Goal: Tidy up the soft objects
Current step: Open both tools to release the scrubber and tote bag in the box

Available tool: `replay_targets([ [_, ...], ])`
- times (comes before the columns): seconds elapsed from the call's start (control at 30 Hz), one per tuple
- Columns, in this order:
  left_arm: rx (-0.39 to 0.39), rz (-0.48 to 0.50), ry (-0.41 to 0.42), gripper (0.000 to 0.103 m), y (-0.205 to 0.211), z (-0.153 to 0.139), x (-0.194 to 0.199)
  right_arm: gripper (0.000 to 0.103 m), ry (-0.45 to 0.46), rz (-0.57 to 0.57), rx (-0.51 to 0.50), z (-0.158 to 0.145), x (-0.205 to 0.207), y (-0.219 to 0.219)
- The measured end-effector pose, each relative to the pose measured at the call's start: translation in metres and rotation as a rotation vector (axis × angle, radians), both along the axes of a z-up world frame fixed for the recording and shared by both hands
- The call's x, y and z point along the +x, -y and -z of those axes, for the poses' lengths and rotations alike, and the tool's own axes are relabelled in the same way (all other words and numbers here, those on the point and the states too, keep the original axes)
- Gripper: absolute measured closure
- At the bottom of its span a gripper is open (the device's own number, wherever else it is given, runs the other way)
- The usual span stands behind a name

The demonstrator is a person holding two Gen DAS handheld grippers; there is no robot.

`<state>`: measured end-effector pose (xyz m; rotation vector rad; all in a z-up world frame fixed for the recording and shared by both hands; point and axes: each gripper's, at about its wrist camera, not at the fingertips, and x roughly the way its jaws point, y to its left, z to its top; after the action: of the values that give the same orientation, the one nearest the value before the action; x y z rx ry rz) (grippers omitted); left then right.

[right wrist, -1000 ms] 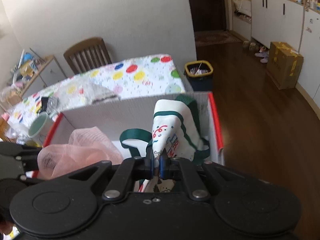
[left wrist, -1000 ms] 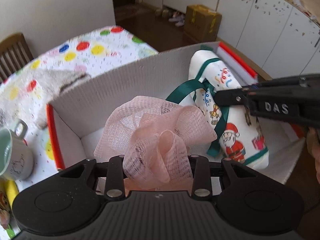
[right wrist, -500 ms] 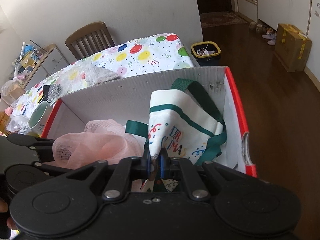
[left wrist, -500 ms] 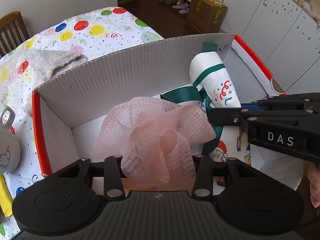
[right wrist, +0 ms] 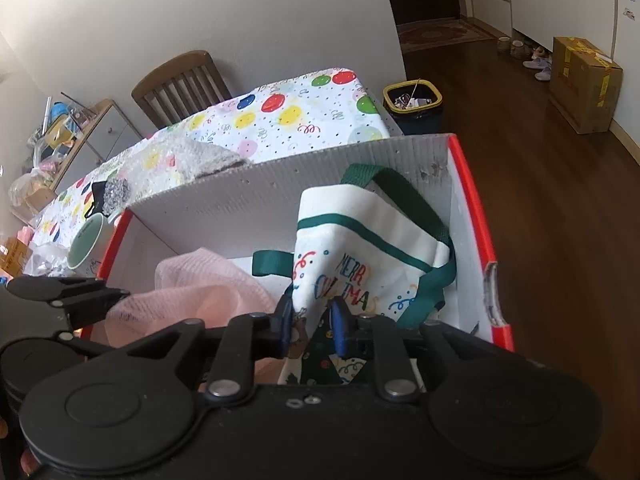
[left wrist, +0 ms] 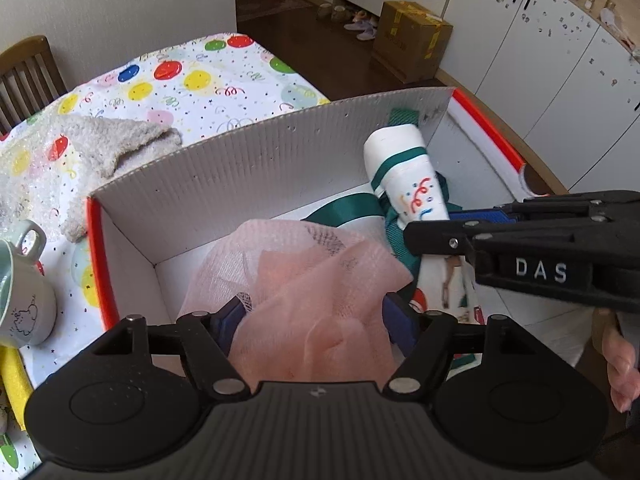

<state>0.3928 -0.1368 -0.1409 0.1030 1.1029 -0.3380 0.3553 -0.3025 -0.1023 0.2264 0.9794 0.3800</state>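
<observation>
A white corrugated box (left wrist: 260, 168) with red edges sits on the balloon-print tablecloth. Inside on the left lies a pink mesh bath pouf (left wrist: 320, 280). My left gripper (left wrist: 316, 320) straddles it with its jaws opening, the blue pads wide on either side. On the right a white Christmas tote bag (right wrist: 360, 232) with green straps leans in the box (right wrist: 280, 196). My right gripper (right wrist: 312, 328) has its jaws opening, with a fold of the bag loose between the pads. The right gripper (left wrist: 432, 228) also shows in the left wrist view, over the bag (left wrist: 404, 160). The pouf (right wrist: 200, 288) and left gripper (right wrist: 100, 300) show in the right wrist view.
A pale green mug (left wrist: 20, 304) stands left of the box, and a beige knit cloth (left wrist: 112, 140) lies behind it. A wooden chair (right wrist: 184, 84) stands at the table's far side. A bin (right wrist: 412, 104) and a cardboard carton (right wrist: 584, 80) are on the floor. A hand (left wrist: 616, 360) holds the right gripper.
Both pairs of jaws have spread: the left pads have drawn off the pouf and the right pads have parted from the bag's fold. Pouf and bag have settled lower in the box.
</observation>
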Motion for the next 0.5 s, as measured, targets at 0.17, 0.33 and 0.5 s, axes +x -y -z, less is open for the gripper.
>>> replay_targets([
  [0.17,-0.006,0.000,0.032,0.028,-0.005,-0.012,-0.013,0.062,0.022,0.009,0.009,-0.008,-0.005,0.006],
  [0.33,-0.030,-0.013,0.058,0.023,-0.013,-0.024,-0.025,0.038,0.068,0.013,0.021,-0.019,-0.017,0.012],
  [0.5,-0.071,-0.028,0.087,0.021,-0.023,-0.037,-0.038,0.027,0.103,0.002,0.042,-0.034,-0.029,0.017],
])
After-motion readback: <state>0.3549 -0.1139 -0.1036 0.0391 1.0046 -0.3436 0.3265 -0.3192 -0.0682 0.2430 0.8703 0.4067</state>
